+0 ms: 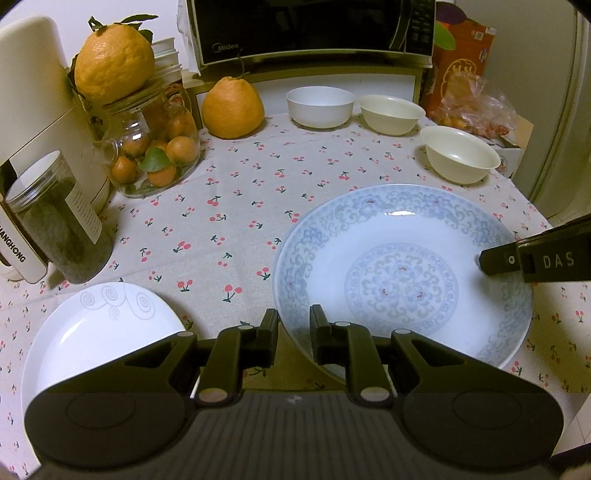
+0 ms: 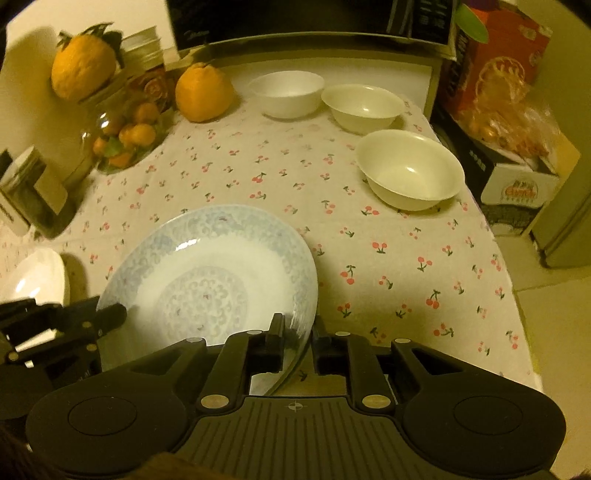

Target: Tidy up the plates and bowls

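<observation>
A large blue-patterned plate is held tilted above the cherry-print tablecloth. My left gripper is shut on its near-left rim. My right gripper is shut on the plate's right rim; its finger shows at the right of the left wrist view. A small white plate with swirl marks lies at the left, also showing in the right wrist view. Three bowls stand at the back: a white one and two cream ones.
A microwave stands at the back. Large oranges, a glass jar of small oranges, a tea jar and a white appliance crowd the left. A box and bagged food sit at the right, where the table edge runs.
</observation>
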A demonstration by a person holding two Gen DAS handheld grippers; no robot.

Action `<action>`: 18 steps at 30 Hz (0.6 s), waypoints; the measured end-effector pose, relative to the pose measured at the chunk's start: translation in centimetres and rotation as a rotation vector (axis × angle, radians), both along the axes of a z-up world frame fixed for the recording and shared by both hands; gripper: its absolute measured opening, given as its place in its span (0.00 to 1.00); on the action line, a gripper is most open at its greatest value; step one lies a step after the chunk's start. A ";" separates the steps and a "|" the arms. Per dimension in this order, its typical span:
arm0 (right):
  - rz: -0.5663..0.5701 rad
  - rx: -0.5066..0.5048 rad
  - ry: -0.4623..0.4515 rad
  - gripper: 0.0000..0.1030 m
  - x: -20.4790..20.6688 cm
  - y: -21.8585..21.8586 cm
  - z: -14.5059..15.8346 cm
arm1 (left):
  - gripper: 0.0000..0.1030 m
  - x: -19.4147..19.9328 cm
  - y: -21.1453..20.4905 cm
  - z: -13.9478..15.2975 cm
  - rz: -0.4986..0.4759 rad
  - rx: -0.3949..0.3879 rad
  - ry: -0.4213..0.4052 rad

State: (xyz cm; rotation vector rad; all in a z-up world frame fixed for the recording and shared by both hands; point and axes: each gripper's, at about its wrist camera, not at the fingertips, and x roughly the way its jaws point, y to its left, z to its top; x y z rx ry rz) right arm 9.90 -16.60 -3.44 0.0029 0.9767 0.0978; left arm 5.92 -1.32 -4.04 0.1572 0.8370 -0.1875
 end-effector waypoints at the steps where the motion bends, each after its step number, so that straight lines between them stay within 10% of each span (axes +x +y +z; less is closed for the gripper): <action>1: 0.011 -0.012 0.001 0.16 0.0 0.1 0.0 | 0.15 0.0 0.0 0.0 -0.001 0.001 0.000; 18: 0.057 -0.009 0.066 0.17 0.4 0.0 -0.1 | 0.15 0.0 -0.1 0.0 -0.007 0.006 0.001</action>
